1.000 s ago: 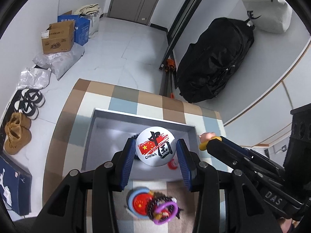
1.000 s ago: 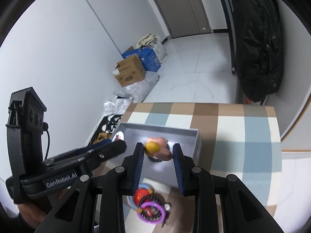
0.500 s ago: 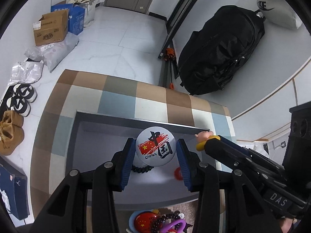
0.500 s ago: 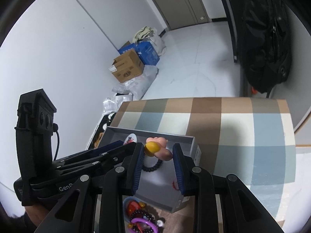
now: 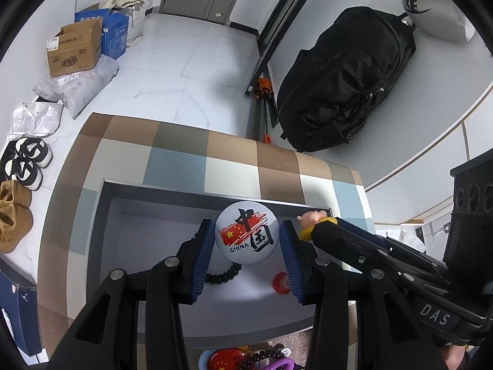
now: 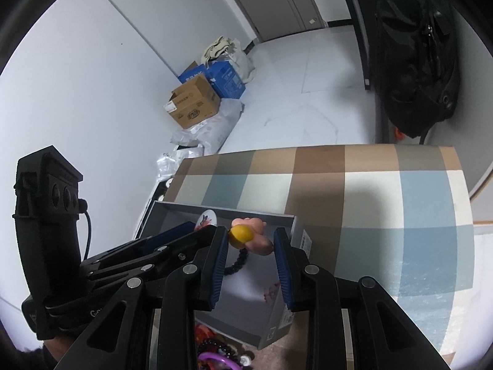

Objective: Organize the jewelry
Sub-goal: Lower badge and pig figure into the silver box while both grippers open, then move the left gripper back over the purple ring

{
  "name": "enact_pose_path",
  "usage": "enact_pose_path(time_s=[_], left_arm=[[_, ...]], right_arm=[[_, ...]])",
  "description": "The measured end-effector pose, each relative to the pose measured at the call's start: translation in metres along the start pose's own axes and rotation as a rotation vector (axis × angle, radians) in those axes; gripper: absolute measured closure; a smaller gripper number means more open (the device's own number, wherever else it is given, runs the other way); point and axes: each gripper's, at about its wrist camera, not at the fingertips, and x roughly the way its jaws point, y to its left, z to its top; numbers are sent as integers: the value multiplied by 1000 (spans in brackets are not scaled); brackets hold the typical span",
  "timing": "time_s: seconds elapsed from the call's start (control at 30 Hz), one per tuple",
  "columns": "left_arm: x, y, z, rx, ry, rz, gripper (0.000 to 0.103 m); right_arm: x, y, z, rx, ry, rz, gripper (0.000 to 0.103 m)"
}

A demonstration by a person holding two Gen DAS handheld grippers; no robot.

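My left gripper (image 5: 246, 240) is shut on a round white China-flag badge (image 5: 246, 235) and holds it above the open grey box (image 5: 172, 189). My right gripper (image 6: 251, 240) is shut on a pink and yellow figure charm (image 6: 249, 236), also over the box (image 6: 215, 211); the charm also shows in the left wrist view (image 5: 312, 219). Inside the box lie a black bead bracelet (image 5: 223, 274) and a small red piece (image 5: 279, 283). A pile of loose jewelry (image 5: 246, 359) with a purple ring lies in front of the box.
The box sits on a checked brown, blue and white tablecloth (image 5: 231, 166). A black backpack (image 5: 345, 83) leans on the wall beyond. Cardboard boxes (image 5: 74, 51), bags and shoes (image 5: 27, 163) lie on the floor at the left.
Both grippers have moved forward over the box with their items still held. The loose pile has slid toward the bottom edge of both views.
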Motion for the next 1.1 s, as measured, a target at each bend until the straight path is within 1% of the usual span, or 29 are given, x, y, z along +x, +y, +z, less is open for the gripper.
enact_pose_path(time_s=[0.03, 0.07, 0.1, 0.17, 0.23, 0.3, 0.37, 0.43, 0.5, 0.53, 0.63, 0.67, 0.7, 0.77, 0.8, 0.9, 0.97, 1.03, 1.1], left_arm=[[-1, 0, 0, -3, 1, -5, 65], [-1, 0, 1, -5, 1, -11, 60], [-2, 0, 2, -6, 0, -7, 48], [-6, 1, 1, -10, -21, -3, 40], [-9, 1, 1, -9, -37, -6, 39], [-9, 0, 1, -3, -39, 7, 38], [-11, 0, 0, -3, -53, 17, 38], [-15, -1, -2, 1, -65, 27, 38], [-18, -2, -4, 13, -75, 45, 38], [-20, -3, -6, 20, -83, 60, 38], [-28, -5, -12, 36, -108, 96, 38], [-31, -6, -15, 36, -120, 131, 38], [-34, -6, -17, 39, -126, 144, 38], [-38, -6, -22, 50, -134, 150, 36], [-42, -6, -25, 55, -143, 154, 32], [-54, -6, -32, 61, -187, 156, 26], [-58, -5, -36, 57, -201, 149, 25], [-61, -5, -41, 52, -207, 139, 25], [-61, -5, -44, 50, -204, 129, 24]], right_arm=[[-1, 0, 0, 4, -2, 6, 72], [-2, -1, 0, 11, -7, 13, 72], [-4, -2, 0, 19, -12, 22, 72], [-9, -4, 1, 32, -28, 37, 71], [-15, -4, 1, 38, -48, 39, 59], [-22, -4, 2, 37, -70, 40, 59], [-27, -4, 2, 38, -88, 39, 54], [-31, -3, 1, 35, -99, 41, 46], [-34, -1, 0, 27, -108, 40, 43], [-37, -1, -2, 24, -115, 39, 39], [-42, -1, -6, 21, -130, 36, 31], [-44, -1, -7, 20, -134, 37, 30], [-47, 0, -9, 17, -139, 36, 28], [-50, 1, -12, 14, -148, 30, 24], [-53, 1, -14, 11, -155, 28, 20], [-60, 5, -20, -5, -175, 27, 17], [-64, 9, -24, -16, -184, 21, 15], [-67, 10, -28, -22, -192, 13, 9], [-70, 10, -34, -28, -198, 4, 5]])
